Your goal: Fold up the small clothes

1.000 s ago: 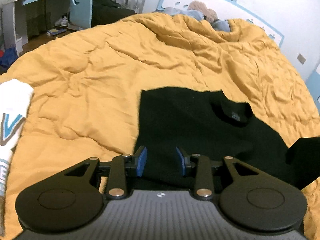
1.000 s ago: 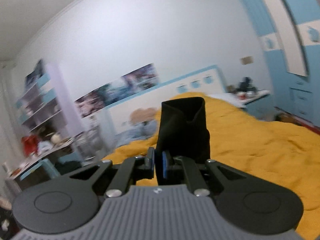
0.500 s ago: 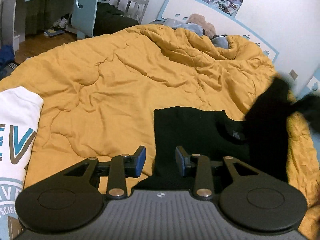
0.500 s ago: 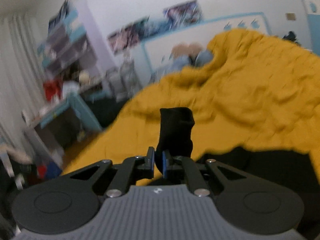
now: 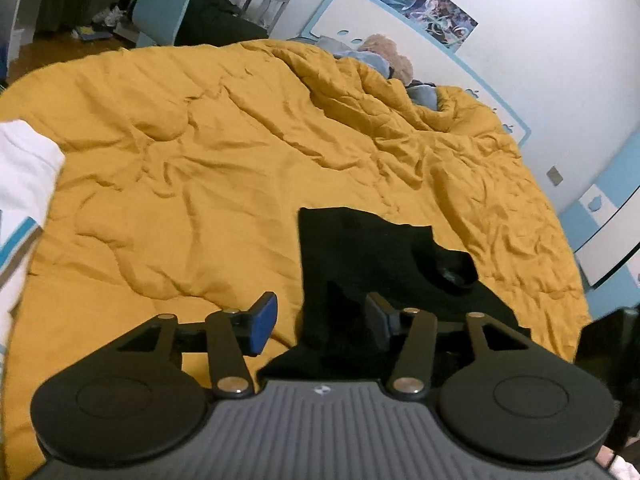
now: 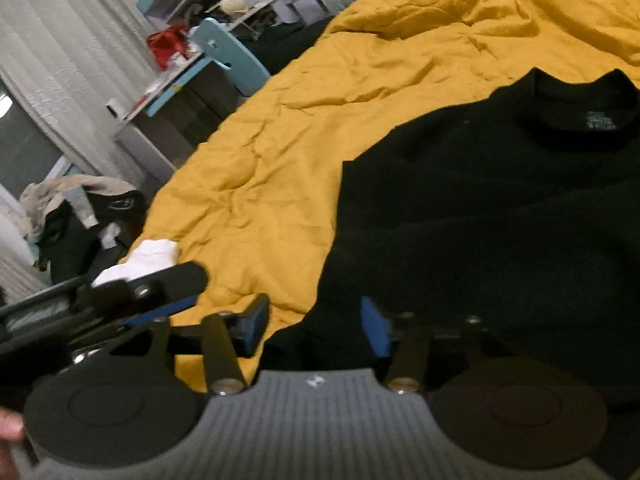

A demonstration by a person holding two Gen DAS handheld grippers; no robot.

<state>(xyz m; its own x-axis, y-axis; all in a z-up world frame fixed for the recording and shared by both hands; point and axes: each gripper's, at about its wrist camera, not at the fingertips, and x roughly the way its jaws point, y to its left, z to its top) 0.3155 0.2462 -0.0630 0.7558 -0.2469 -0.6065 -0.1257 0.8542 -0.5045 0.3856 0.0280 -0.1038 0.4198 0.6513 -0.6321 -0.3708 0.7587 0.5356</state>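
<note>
- Black shirt [image 6: 480, 208] is lying folded on the yellow duvet [image 5: 240, 152].
- Right claw [image 6: 316, 324] is spreading, pads clear of cloth below.
- Left claw [image 5: 320, 316] is widening too, gripping nothing, over the shirt's edge.
- White garment [image 5: 20, 184] is lying well apart.

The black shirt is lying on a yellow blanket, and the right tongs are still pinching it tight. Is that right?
Not quite. The black shirt does lie on the yellow blanket, but the right wrist view shows the right tongs open; they have just been opening, with the pads off the cloth.
</note>
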